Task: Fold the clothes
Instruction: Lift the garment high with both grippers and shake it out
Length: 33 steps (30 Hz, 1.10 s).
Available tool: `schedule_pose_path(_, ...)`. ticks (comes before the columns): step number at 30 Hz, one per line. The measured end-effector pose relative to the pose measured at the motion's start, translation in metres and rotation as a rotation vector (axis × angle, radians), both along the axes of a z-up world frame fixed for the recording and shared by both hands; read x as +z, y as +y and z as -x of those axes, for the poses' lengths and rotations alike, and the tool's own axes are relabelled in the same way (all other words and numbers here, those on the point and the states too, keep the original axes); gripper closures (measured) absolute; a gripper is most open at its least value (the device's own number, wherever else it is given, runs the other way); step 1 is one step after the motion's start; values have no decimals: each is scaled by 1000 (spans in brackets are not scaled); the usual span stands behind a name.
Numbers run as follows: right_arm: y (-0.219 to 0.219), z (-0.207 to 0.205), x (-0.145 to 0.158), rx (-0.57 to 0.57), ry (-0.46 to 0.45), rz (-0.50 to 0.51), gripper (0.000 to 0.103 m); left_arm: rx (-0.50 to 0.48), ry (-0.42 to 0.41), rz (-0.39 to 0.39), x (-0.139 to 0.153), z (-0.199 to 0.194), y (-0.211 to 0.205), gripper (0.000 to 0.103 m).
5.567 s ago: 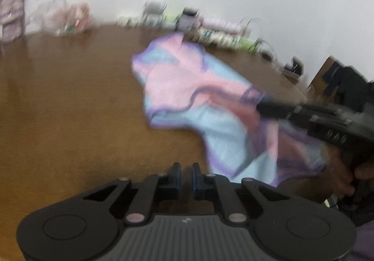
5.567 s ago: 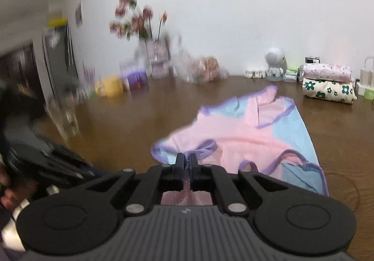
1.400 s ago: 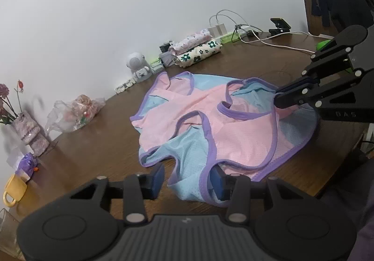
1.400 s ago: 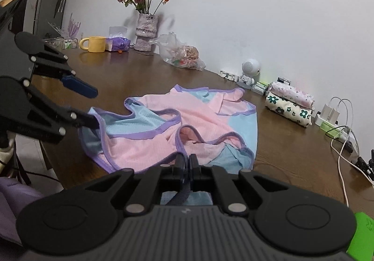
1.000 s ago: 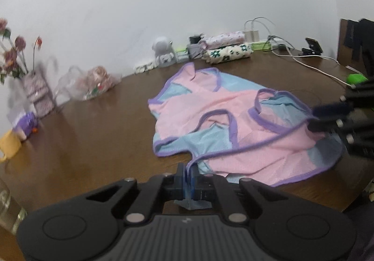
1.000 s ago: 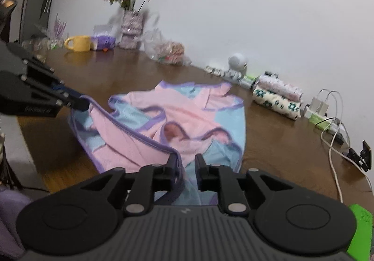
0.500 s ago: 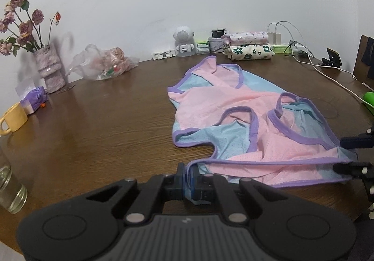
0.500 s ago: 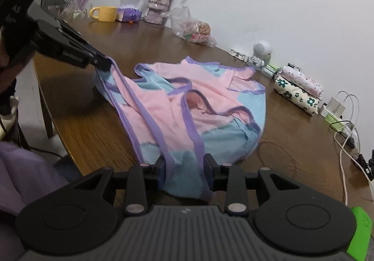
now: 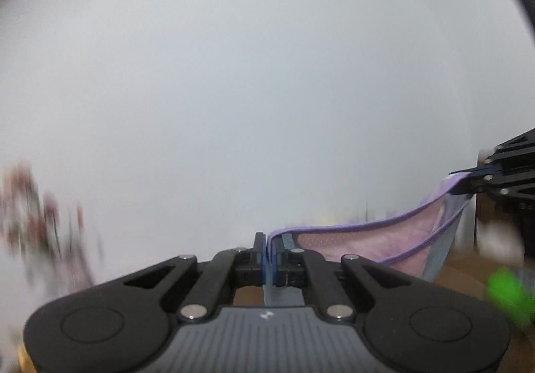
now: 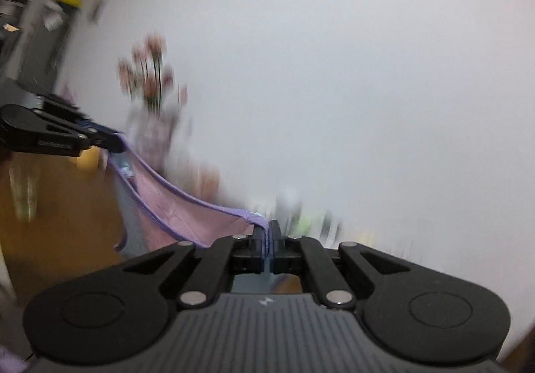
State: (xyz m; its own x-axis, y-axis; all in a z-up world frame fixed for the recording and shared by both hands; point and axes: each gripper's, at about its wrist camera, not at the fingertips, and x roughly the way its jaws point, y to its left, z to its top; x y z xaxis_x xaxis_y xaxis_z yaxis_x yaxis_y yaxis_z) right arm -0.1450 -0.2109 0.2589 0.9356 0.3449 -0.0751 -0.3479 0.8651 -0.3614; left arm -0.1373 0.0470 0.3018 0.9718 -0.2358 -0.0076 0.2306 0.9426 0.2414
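The left tool [image 9: 267, 251] is closed on the purple hem of the garment [image 9: 367, 241], and the right tool [image 10: 266, 236], whose jaws have just been closing, is clamped on the same hem further along. The pink and blue garment is held stretched between both tools, raised above the brown worktop [image 10: 67, 216], sagging in the middle. Blurred flowers [image 10: 150, 72] are seen against the far white wall [image 9: 267, 72].

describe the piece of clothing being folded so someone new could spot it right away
Look in front of the white wall, above the brown table. The garment hangs stretched between the left tongs and right tongs: pink mesh with purple trim, the only fabric held up.
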Motion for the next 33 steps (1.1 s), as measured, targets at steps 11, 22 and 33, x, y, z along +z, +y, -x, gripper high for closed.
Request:
schedule_pose_path(11,-17,-27,165,41,-158,-21,101,-32,-11,-28,98,-70,3,96)
schedule_pose_path(22,48,-223,98,-38,107,-51,101,162,137,-108,74,-213,14,100)
schedule_pose_path(33,36,-95,130,40,-136,-26,101,131,-162,-200,96,-45,4,97)
